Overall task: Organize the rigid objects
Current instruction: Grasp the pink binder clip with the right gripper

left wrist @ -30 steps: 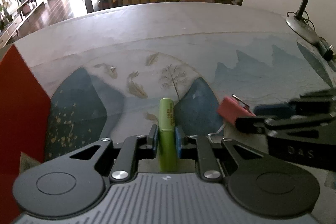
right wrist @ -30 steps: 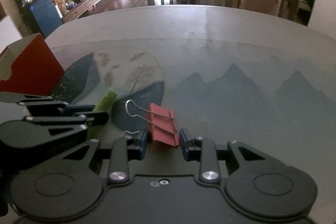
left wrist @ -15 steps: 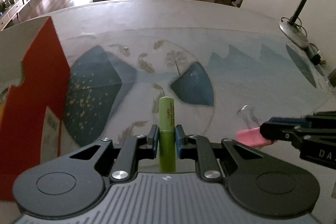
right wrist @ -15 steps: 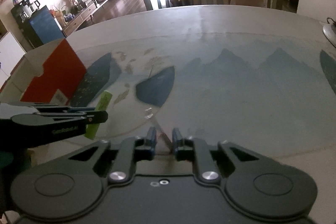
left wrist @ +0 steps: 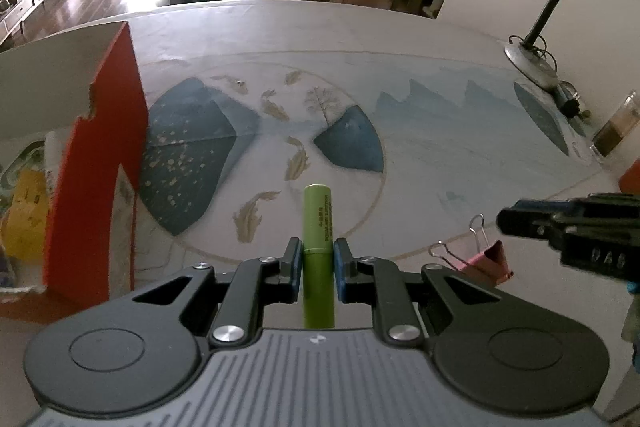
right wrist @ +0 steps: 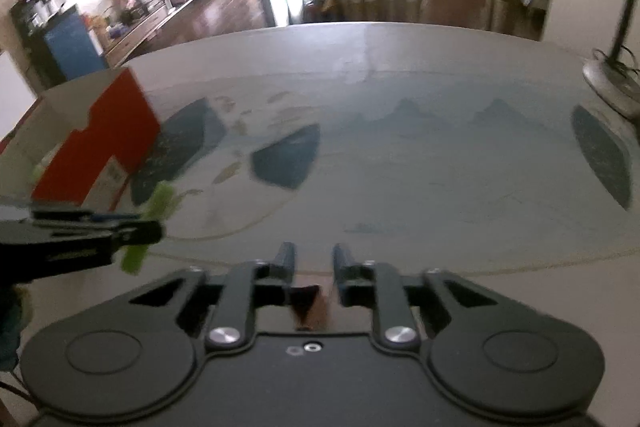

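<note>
The left tongs (left wrist: 316, 261) are clamped on a green battery (left wrist: 318, 227), its long axis running straight out between the fingers and pointing forward and down over the worktop (left wrist: 440, 147). The red box (left wrist: 100, 163) stands open just to the left of them, nearer to this hand than to the other, so the coming move looks like a short swing left and a drop into the box.

The right tongs (right wrist: 314, 265) have just been opening a little. In their own view the fingers stand slightly apart with something reddish-brown low in the gap. From the left view the pink clip (left wrist: 486, 261) sits by their tips with its 2 wire handles sticking up toward the worktop's middle; whether the pads press on it I cannot tell. The box lies well to that hand's left, beyond the left tongs.
</note>
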`<state>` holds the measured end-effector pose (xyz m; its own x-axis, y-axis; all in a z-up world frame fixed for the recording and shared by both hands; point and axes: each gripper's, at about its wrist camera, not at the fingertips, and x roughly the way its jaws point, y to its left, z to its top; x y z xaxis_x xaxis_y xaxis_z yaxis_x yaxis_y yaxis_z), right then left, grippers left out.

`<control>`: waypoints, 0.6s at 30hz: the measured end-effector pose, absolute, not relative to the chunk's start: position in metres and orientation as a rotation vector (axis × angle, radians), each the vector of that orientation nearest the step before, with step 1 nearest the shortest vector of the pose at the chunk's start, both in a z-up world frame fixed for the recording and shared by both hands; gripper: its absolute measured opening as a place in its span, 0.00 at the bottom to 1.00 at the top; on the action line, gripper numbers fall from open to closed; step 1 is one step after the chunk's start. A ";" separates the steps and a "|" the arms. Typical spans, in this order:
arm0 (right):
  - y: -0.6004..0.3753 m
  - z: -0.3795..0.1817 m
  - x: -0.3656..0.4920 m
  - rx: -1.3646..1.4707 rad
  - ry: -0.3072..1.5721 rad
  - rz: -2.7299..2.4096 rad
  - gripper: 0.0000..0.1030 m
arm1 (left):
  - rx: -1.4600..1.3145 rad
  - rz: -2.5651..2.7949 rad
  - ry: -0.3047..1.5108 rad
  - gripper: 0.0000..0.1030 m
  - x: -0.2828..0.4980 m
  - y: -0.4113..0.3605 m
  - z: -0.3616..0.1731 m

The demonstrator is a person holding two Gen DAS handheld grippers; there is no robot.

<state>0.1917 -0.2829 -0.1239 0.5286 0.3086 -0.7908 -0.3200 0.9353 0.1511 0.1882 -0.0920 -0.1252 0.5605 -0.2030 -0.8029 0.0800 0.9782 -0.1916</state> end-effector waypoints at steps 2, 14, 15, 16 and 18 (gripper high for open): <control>-0.293 -0.123 0.189 0.013 0.934 0.366 0.29 | -0.145 -0.169 0.961 0.16 0.184 -0.088 -0.124; -0.276 -0.155 0.171 -0.068 0.959 0.456 0.58 | -0.144 -0.177 0.970 0.16 0.170 -0.085 -0.125; -0.273 -0.160 0.171 -0.085 0.955 0.459 0.58 | -0.143 -0.176 0.972 0.16 0.169 -0.085 -0.125; -0.270 -0.164 0.173 -0.096 0.953 0.457 0.58 | -0.141 -0.175 0.975 0.16 0.168 -0.086 -0.125; -0.267 -0.170 0.177 -0.108 0.947 0.448 0.58 | -0.139 -0.171 0.978 0.16 0.166 -0.085 -0.126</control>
<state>0.1766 -0.2666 -0.1703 0.5000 0.3231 -0.8035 -0.4167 0.9031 0.1039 0.1663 -0.0854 -0.1262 0.5467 -0.2065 -0.8115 0.0817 0.9776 -0.1938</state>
